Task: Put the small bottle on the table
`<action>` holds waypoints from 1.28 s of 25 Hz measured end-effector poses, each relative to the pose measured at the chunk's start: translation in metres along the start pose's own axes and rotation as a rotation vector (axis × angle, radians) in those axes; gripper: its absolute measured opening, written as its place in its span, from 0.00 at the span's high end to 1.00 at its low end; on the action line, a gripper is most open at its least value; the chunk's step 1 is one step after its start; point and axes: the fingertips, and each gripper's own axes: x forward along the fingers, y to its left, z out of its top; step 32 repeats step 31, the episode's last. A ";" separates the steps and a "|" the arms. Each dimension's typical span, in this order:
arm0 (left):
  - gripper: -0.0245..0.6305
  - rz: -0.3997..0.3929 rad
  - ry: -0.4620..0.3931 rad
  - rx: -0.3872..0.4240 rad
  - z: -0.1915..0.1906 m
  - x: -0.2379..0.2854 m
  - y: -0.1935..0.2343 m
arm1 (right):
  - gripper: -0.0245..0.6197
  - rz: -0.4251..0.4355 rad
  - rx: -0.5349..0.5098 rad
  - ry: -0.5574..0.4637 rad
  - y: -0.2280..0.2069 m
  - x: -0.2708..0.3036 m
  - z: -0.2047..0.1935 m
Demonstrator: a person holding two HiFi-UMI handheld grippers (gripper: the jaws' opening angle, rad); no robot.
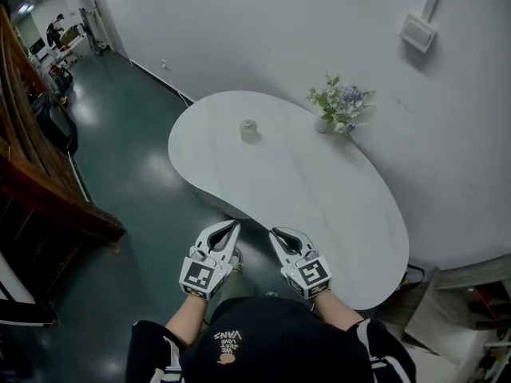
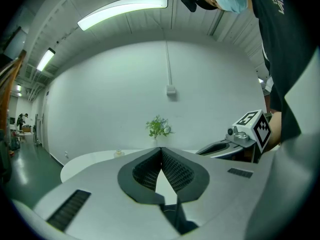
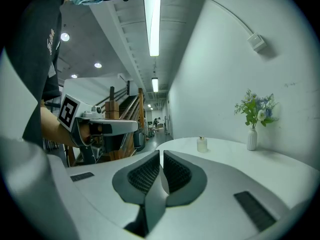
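Well beyond the fingers [image 1: 226, 234], small bottle [image 1: 249, 131].

The table [image 1: 319, 202] looks smooth and matt, the floor [image 1: 136, 174] glossy, the staircase [image 1: 56, 199] wooden.

Small pale bottle [image 1: 249, 131] – upright, on table [image 1: 319, 198]

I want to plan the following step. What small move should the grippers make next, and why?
Probably only to rest, touching nothing: the small bottle already stands upright on the white table, and the left gripper and right gripper are shut and empty, so the task looks done.
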 end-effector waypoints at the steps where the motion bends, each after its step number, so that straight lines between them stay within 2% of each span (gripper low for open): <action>1: 0.93 0.008 0.001 -0.004 0.000 -0.003 0.000 | 0.88 0.002 0.000 0.001 0.000 0.000 0.000; 32: 0.93 0.081 -0.004 -0.047 -0.004 -0.029 -0.012 | 0.89 -0.014 0.014 -0.008 -0.003 -0.018 0.000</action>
